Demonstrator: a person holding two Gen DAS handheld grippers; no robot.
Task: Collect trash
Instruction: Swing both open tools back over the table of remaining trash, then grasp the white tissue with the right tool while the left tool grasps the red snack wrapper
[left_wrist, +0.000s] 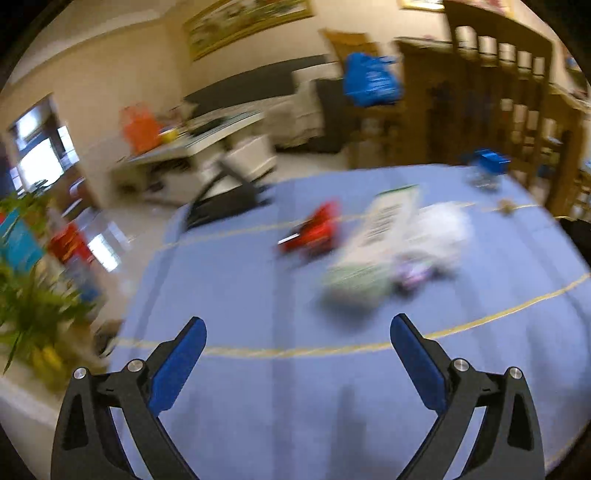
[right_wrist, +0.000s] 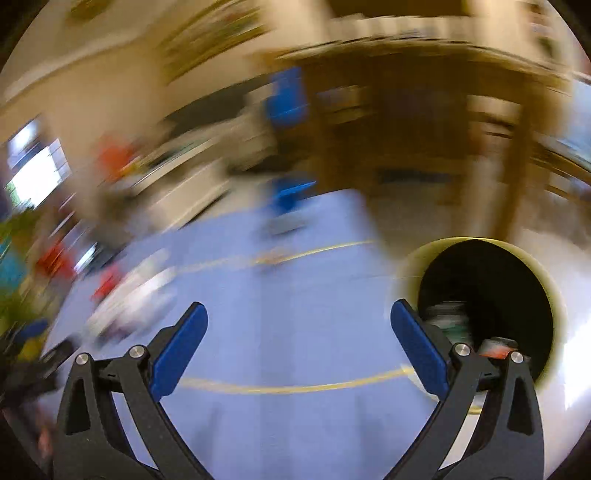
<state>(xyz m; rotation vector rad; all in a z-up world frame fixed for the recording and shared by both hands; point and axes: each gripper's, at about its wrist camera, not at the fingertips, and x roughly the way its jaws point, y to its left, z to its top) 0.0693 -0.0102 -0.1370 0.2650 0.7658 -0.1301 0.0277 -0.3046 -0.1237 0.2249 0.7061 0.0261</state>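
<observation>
a: starting at the left of the left wrist view, what is showing?

b: a green plant (left_wrist: 26, 295) is sitting far left of the trash pile (left_wrist: 391, 243), off the blue-covered surface (left_wrist: 240, 280). the left hand-held gripper (left_wrist: 298, 332) is hovering nearer the camera than the pile, spread wide and gripping nothing.

a: and the pile itself?

b: it is lying on the surface, blurred. a red wrapper (left_wrist: 314, 229) is lying just left of it, a white printed carton (left_wrist: 388, 218) is forming its middle, and crumpled white paper (left_wrist: 443, 225) is making up its right side. a blue object (left_wrist: 487, 162) is sitting well beyond the pile, near the surface's far edge.

a: now the right wrist view?

b: everything is smearing badly. the pile (right_wrist: 133, 299) is showing at the left as a white and red smear. the right hand-held gripper (right_wrist: 298, 321) is hanging to the right of it, also spread wide and gripping nothing. far right of the pile, a dark round bin (right_wrist: 517, 273) is standing beside the surface, with some scraps (right_wrist: 448, 317) showing inside.
</observation>
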